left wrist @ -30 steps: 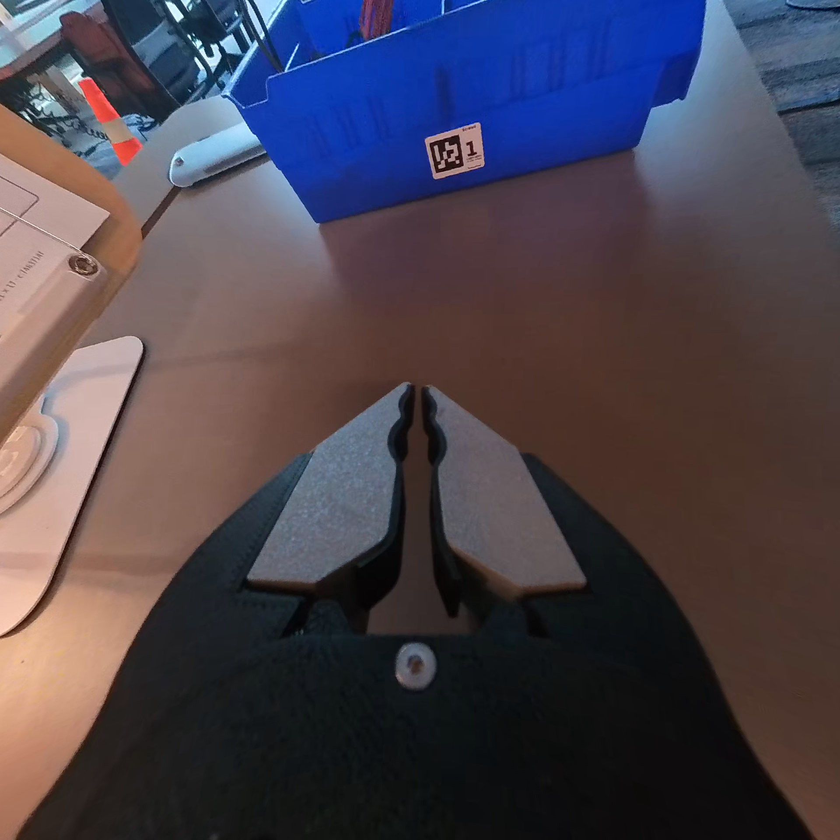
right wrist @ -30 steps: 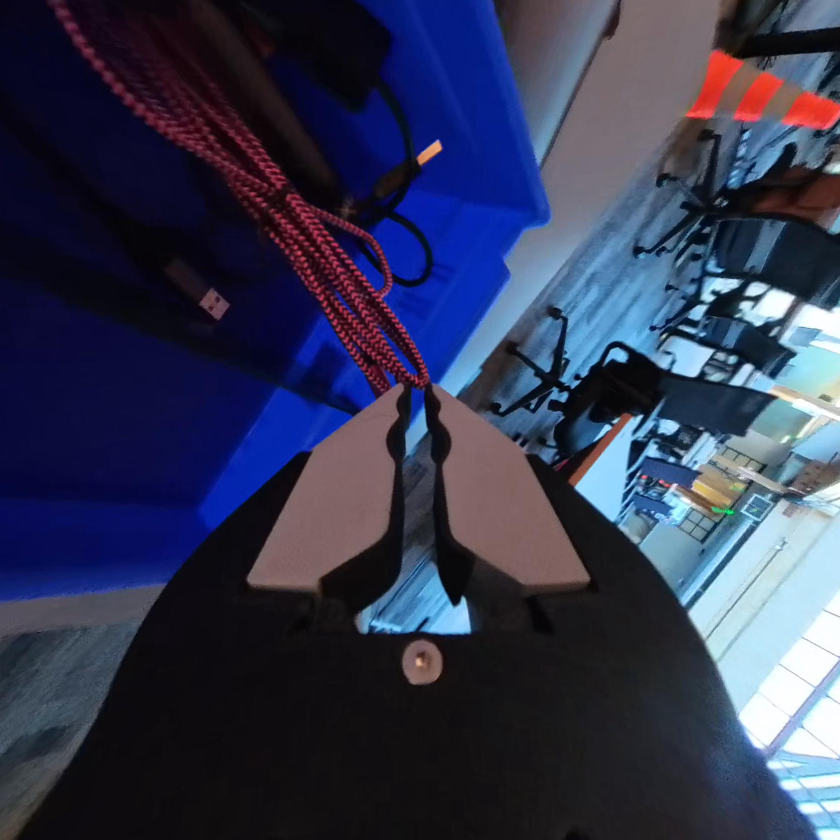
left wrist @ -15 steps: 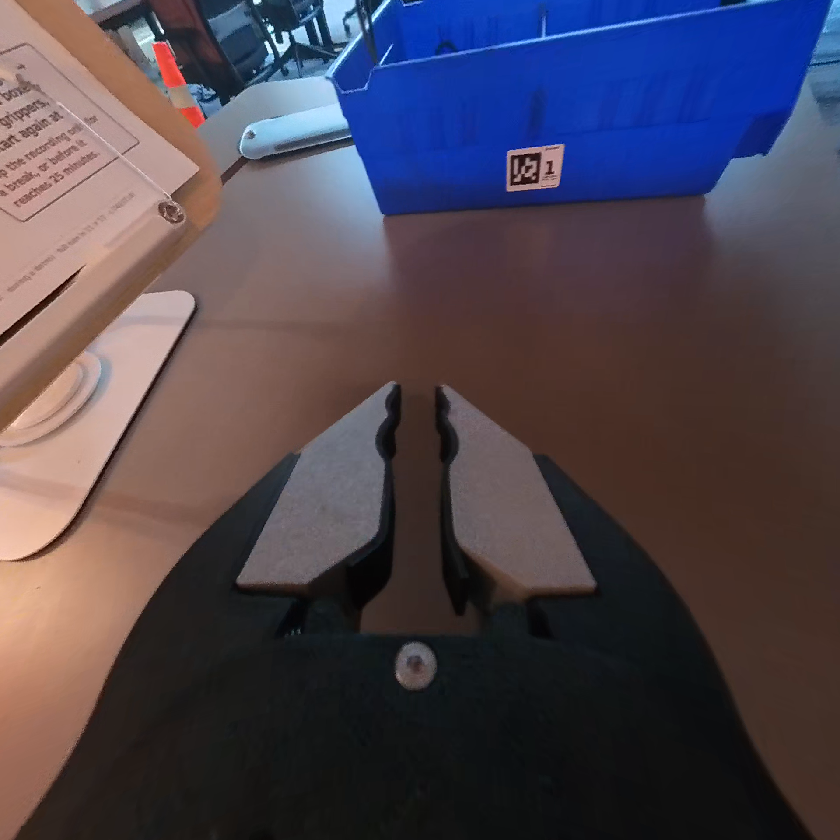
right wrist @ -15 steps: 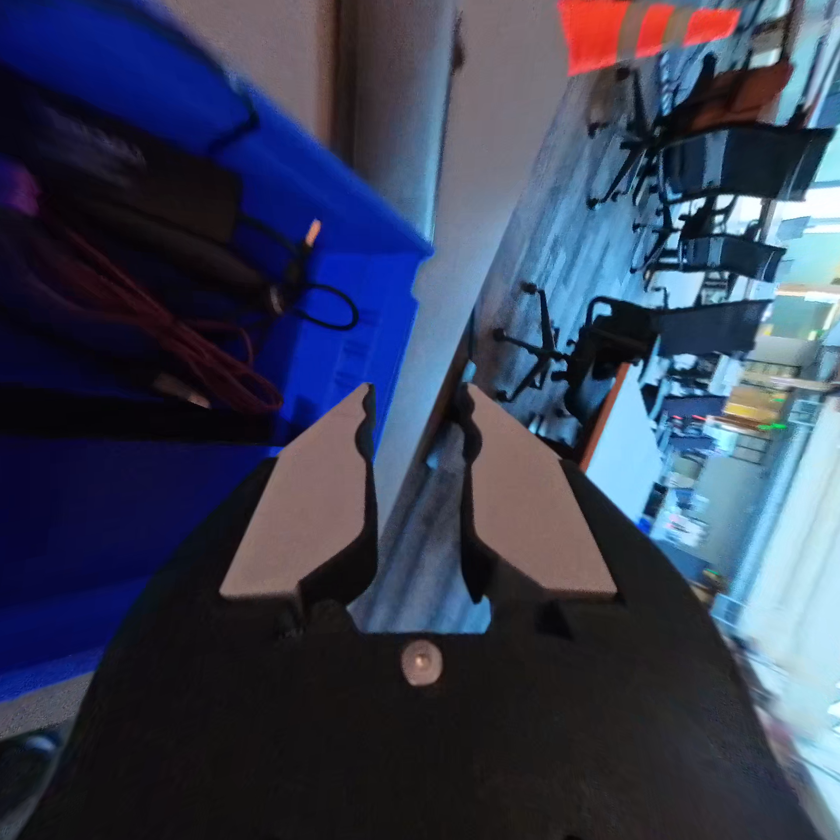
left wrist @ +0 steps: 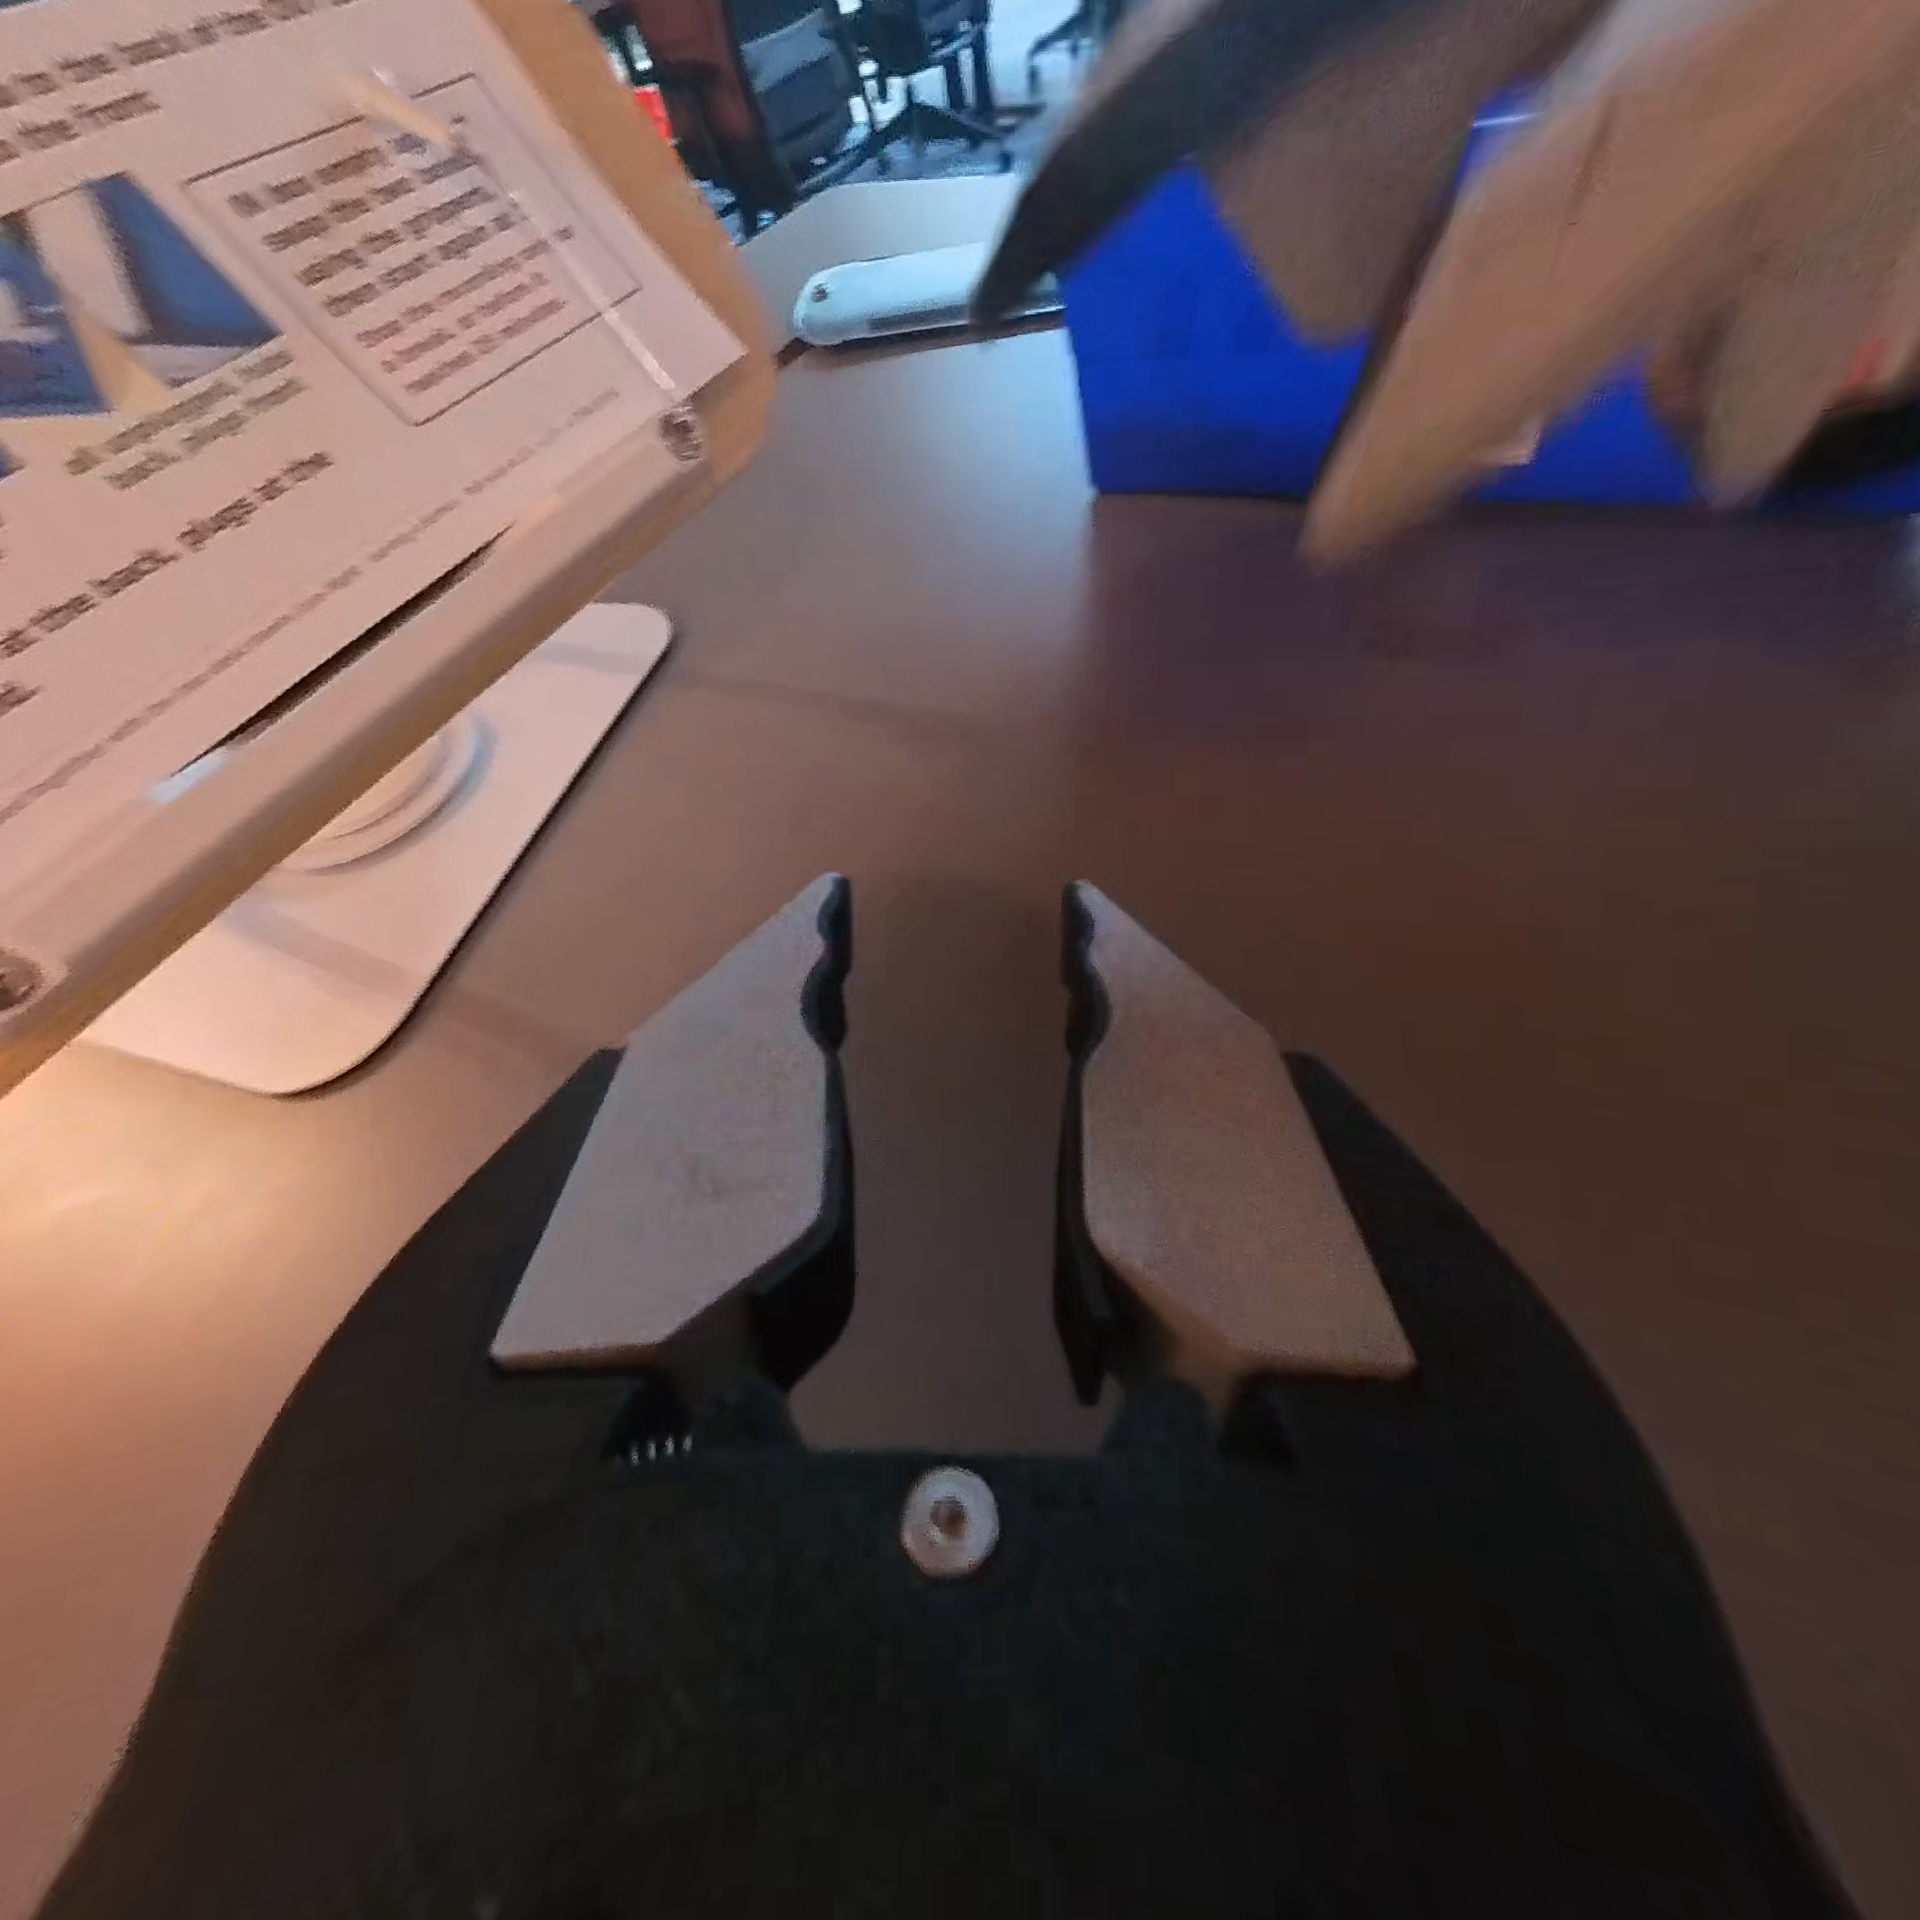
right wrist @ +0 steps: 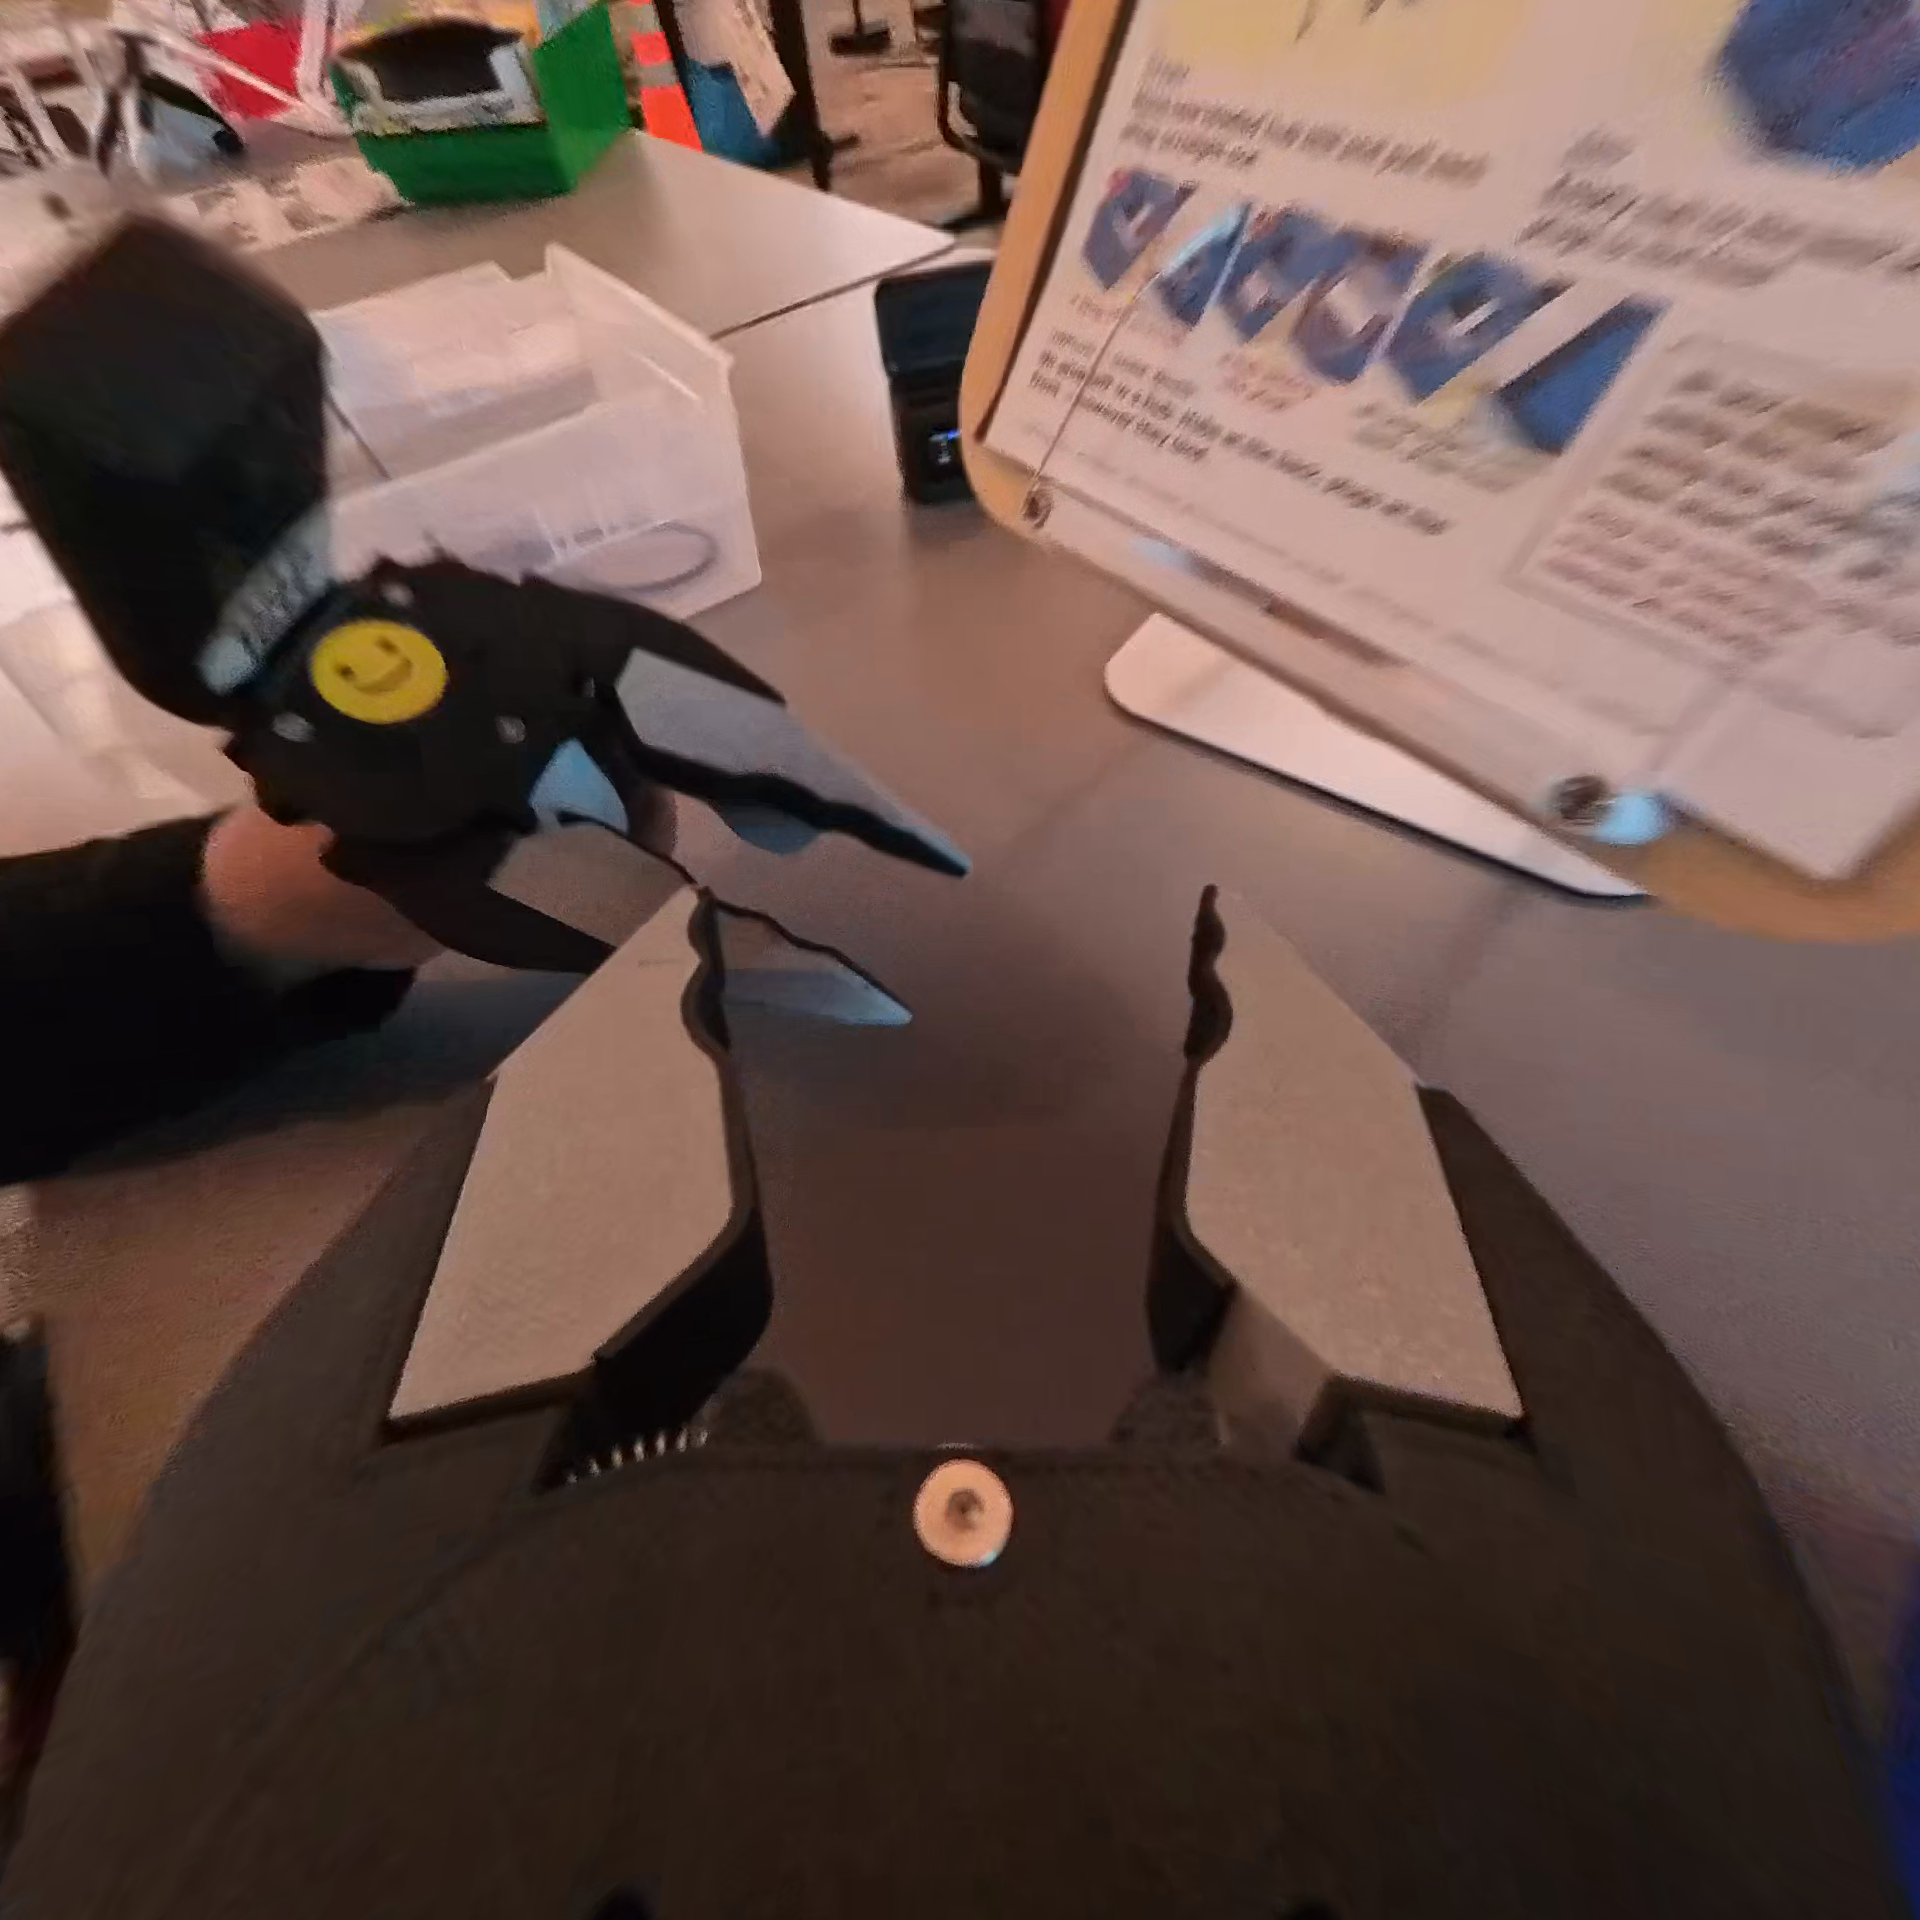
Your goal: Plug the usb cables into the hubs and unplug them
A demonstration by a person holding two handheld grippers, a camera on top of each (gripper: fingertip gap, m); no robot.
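Cables and hubs are hidden in both views, so their place cannot be told. The blue bin stands on the brown table, to the right of the sign and farther back.

The left gripper hovers low over bare table, just right of the sign's white base. Its jaws stand partly apart with nothing between them. In the left wrist view a blurred shape crosses in front of the bin, up and to the right of the sign. It appears to be the right gripper, though the blur leaves that unsure.

In its own view the right gripper points toward the sign, with its jaws spread wide and empty over the table. There the left gripper shows to the left of the sign and turned on its side, with both fingertips pointing toward the base. A hand in a dark sleeve grips it from behind. A yellow smiley sticker sits on its black body.

A white bar lies on the table beyond the sign, at the bin's left corner. A small black device stands just beside the sign's left edge. A clear plastic box sits left of the device. Farther back, well apart from the sign, a green box rests on another table, with an orange cone near it.
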